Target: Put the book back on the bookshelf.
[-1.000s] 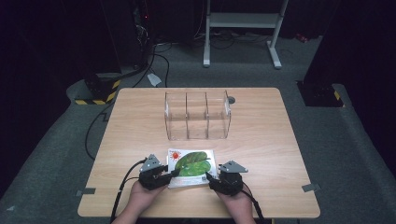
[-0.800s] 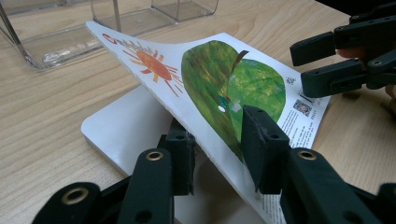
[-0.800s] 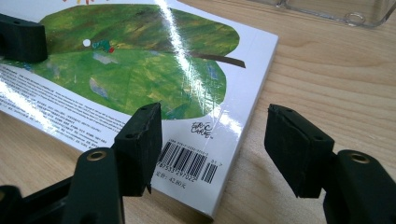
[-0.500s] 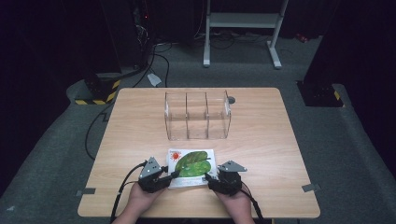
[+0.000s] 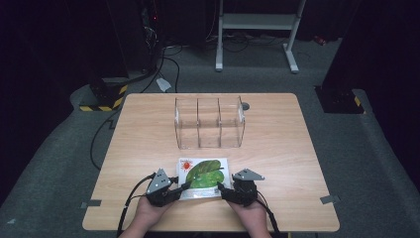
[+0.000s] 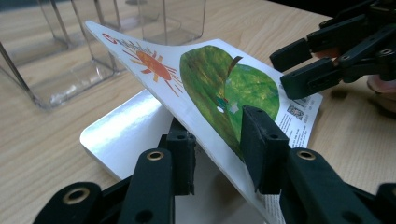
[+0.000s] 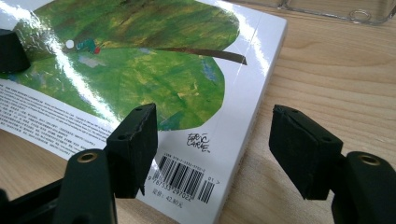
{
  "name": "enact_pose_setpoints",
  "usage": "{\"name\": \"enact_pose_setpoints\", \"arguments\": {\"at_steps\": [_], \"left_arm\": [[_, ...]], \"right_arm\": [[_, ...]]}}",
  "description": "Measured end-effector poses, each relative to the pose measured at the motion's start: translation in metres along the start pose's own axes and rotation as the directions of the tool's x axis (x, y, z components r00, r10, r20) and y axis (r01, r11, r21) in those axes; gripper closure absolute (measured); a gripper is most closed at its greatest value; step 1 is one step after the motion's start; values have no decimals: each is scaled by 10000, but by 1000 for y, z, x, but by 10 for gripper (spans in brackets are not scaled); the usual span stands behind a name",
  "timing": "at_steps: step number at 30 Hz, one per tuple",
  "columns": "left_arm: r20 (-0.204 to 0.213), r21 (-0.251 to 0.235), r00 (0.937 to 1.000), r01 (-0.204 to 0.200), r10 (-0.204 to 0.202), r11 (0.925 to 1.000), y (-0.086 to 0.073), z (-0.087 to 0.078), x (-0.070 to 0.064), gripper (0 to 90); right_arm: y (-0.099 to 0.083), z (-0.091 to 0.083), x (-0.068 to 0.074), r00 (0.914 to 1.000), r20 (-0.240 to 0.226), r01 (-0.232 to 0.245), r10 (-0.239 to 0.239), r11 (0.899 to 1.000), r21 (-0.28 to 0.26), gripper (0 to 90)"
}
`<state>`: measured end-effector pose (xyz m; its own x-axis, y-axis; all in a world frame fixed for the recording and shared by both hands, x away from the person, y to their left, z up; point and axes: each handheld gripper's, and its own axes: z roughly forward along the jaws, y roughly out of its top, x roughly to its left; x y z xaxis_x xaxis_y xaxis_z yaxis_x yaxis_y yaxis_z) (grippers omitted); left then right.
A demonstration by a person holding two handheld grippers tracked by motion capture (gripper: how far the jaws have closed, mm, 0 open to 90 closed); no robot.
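**Lifting the book's cover at the near edge of the table**

Lying near the front edge of the table (image 5: 148,134), midway between our two hands, the book (image 5: 204,174) shows a big green leaf and a small red sun on its glossy white cover. In the left gripper view the cover (image 6: 219,88) is raised at a slant off the white page (image 6: 126,135) beneath it, which lies flat on the wood.

Our left gripper (image 5: 182,187) pinches that raised cover: one jaw sits on the printed side, the other beneath it, and the sheet runs between them. We see the book's near left corner in its grasp from above as well.

Our right gripper (image 5: 221,191) is at the book's near right corner. Its jaws stand spread, one over the cover close to the barcode (image 7: 184,179), the other out over bare wood beside the book's edge, and neither presses the book. In the left gripper view the same gripper hovers just beyond the cover's far side.

Farther up the table, well apart from the book, stands a clear plastic box (image 5: 209,124) divided into three compartments. A small grey disc (image 5: 245,106) lies just behind its right end.
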<state>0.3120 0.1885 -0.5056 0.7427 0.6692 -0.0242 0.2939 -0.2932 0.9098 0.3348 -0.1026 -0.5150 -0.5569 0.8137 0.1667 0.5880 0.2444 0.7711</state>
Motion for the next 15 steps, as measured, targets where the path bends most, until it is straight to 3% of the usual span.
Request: {"name": "enact_pose_setpoints", "arguments": {"at_steps": [15], "left_arm": [[129,-448,9979,-633,640,9970,-1,-7,-6,674]], "right_arm": [[4,3,-11,9949,-718,-708,709,9975,37,263]]}}
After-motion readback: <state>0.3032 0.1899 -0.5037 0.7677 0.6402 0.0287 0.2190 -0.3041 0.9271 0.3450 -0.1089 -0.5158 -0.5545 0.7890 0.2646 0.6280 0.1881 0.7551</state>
